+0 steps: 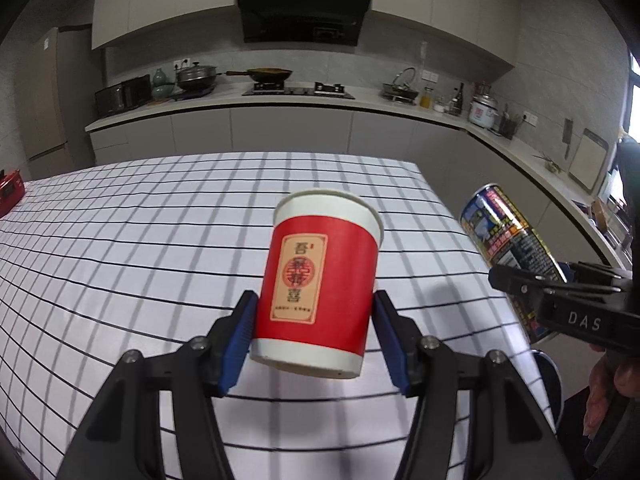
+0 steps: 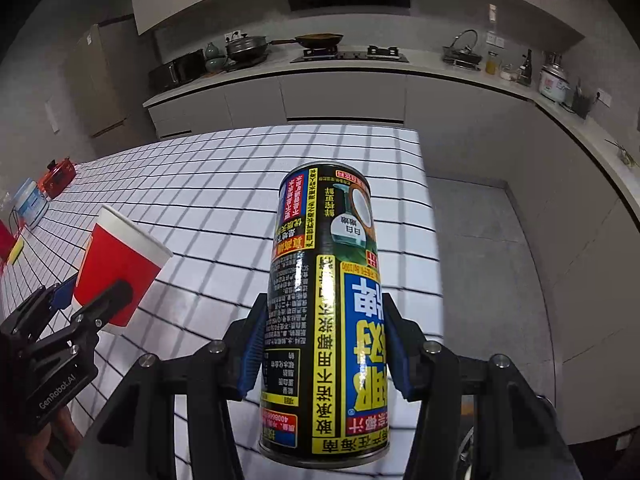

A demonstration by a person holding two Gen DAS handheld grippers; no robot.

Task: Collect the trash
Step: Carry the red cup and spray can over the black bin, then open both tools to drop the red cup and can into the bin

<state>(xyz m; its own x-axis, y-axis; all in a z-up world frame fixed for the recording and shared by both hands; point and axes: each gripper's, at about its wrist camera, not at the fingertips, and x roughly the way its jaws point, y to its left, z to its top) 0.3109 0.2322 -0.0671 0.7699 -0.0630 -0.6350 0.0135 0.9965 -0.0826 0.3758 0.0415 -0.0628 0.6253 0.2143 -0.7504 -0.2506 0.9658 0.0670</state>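
Observation:
My left gripper (image 1: 316,336) is shut on a red and white paper cup (image 1: 320,280) and holds it upright above the checked tablecloth (image 1: 120,248). My right gripper (image 2: 324,356) is shut on a tall black, yellow and blue drink can (image 2: 324,312), held upside down and lifted off the table. The can (image 1: 508,248) and right gripper (image 1: 560,300) show at the right of the left wrist view. The cup (image 2: 116,264) and left gripper (image 2: 80,312) show at the left of the right wrist view.
A red box (image 2: 60,176), a white tub (image 2: 30,200) and other items sit at the table's far left edge. Beyond the table runs a kitchen counter (image 1: 280,100) with stove, pans and rice cooker. Grey floor (image 2: 488,260) lies to the right of the table.

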